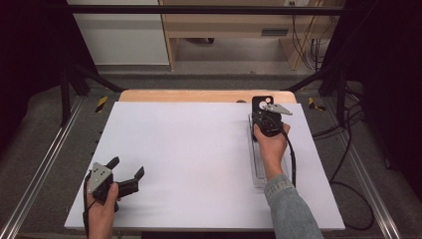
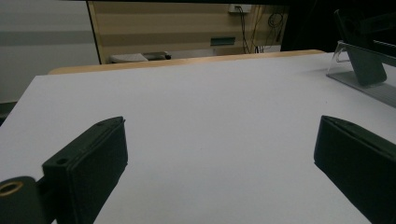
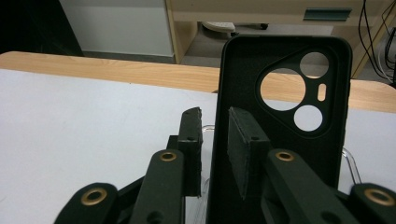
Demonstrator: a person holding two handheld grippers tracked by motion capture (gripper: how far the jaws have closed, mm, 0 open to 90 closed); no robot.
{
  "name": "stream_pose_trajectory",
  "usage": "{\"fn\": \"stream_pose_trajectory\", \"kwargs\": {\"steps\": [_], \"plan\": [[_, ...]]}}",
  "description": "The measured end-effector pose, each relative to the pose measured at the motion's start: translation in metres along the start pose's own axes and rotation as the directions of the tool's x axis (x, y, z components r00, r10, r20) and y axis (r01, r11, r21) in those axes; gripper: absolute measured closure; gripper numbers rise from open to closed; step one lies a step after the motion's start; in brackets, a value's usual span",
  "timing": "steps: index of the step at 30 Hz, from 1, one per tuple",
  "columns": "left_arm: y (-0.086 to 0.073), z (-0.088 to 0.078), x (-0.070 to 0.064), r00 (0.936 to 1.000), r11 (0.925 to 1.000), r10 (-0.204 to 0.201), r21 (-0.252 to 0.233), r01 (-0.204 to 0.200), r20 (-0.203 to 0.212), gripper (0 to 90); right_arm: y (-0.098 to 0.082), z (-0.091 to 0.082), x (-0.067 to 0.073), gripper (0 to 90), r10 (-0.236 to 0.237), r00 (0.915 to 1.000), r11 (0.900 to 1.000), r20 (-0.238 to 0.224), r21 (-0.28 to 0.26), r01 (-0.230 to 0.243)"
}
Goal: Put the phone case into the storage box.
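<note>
Two hand-held grippers | left (image 1: 128, 173) low, jaws wide | right (image 3: 215, 140) narrow, astride phone case (image 3: 285, 107)

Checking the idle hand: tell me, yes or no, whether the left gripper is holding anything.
No. In the left gripper view the left gripper has its jaws wide apart with only the bare white table between them.

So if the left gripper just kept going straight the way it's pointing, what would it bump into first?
Probably nothing soon. The left gripper, jaws wide open, points across bare white table. The clear stand with the right gripper lies off to the side, though depth is hard to judge.
</note>
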State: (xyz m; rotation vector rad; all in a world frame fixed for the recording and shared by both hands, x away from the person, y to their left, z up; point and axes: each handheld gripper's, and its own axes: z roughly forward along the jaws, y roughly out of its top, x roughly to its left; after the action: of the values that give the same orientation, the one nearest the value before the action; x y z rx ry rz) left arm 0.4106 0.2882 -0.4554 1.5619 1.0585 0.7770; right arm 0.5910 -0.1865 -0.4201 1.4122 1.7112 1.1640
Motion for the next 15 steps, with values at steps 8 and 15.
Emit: {"fn": "stream_pose_trajectory", "kwargs": {"steps": [8, 15], "plan": [[0.000, 0.000, 0.000, 1.0000, 1.0000, -0.004, -0.002, 0.004, 0.001, 2.7, 0.002, -0.004, 0.002, 67.4, -0.003, 0.9999, 1.000, -0.014, -0.005, 0.003], [0.000, 0.000, 0.000, 1.0000, 1.0000, -0.005, -0.006, 0.005, -0.001, 2.7, 0.006, -0.011, 0.006, 58.6, -0.009, 0.9992, 0.999, -0.039, -0.048, 0.007]]}}
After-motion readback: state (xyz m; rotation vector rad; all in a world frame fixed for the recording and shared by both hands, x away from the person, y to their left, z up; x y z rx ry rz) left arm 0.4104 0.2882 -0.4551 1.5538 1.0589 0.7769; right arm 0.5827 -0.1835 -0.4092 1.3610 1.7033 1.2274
